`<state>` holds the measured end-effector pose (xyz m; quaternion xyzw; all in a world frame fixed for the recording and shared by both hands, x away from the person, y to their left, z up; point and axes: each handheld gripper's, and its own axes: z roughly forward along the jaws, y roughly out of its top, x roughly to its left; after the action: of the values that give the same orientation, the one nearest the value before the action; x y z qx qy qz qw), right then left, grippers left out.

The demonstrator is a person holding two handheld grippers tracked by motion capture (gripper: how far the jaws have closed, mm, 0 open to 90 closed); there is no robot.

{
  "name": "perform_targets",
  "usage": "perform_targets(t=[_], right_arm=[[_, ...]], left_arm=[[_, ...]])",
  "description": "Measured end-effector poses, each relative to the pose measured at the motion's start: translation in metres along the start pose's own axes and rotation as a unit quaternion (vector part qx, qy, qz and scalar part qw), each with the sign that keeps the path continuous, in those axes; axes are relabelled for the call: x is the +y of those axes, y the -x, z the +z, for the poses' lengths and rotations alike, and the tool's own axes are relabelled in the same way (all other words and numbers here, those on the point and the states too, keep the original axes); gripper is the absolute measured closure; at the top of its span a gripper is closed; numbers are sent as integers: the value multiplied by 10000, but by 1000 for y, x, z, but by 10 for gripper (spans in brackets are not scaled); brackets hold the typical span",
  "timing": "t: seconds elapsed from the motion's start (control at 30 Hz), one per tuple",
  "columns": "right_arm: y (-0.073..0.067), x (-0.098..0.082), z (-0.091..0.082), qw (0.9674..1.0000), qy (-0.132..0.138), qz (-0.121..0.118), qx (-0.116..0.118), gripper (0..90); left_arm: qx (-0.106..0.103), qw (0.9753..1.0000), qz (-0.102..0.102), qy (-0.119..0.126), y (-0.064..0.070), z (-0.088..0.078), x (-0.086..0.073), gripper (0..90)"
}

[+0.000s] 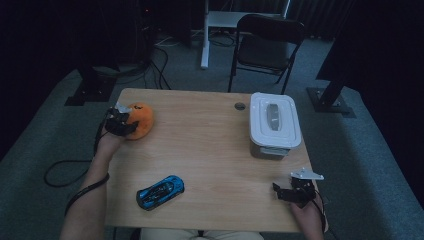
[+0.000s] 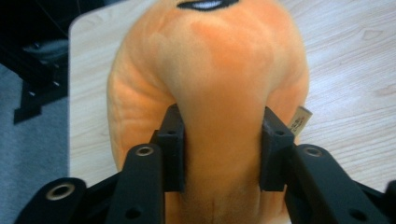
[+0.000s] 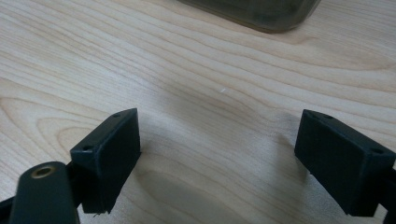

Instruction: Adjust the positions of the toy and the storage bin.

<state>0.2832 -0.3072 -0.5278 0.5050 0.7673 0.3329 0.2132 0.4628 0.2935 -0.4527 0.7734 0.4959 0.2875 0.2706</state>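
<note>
An orange plush toy (image 1: 141, 119) lies near the table's far left corner. My left gripper (image 1: 121, 123) is shut on it. In the left gripper view both black pads (image 2: 173, 144) press into the orange plush toy (image 2: 210, 79) and pinch a fold of its soft body. A small fabric tag (image 2: 299, 119) sticks out at its right side. My right gripper (image 1: 288, 192) rests low over the table's near right corner. Its jaws stand wide apart in the right gripper view, with bare wood (image 3: 219, 135) between them.
A blue toy car (image 1: 160, 192) lies near the front edge, left of centre. A box with a white lid (image 1: 274, 120) stands at the right, its lower edge (image 3: 261, 16) just ahead of my right gripper. A black folding chair (image 1: 265, 45) stands beyond the table.
</note>
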Motion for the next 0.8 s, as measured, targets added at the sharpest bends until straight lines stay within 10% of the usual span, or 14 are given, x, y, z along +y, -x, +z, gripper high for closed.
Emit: perform_targets(t=[0.33, 0.8], right_arm=[[0, 0, 0, 10000, -1, 0, 0, 138], [0, 0, 0, 10000, 1, 8, -8, 138]], left_arm=[[-465, 9981, 326, 238, 7, -37, -8, 640], [-1232, 9846, 1218, 233, 36, -84, -41, 635]])
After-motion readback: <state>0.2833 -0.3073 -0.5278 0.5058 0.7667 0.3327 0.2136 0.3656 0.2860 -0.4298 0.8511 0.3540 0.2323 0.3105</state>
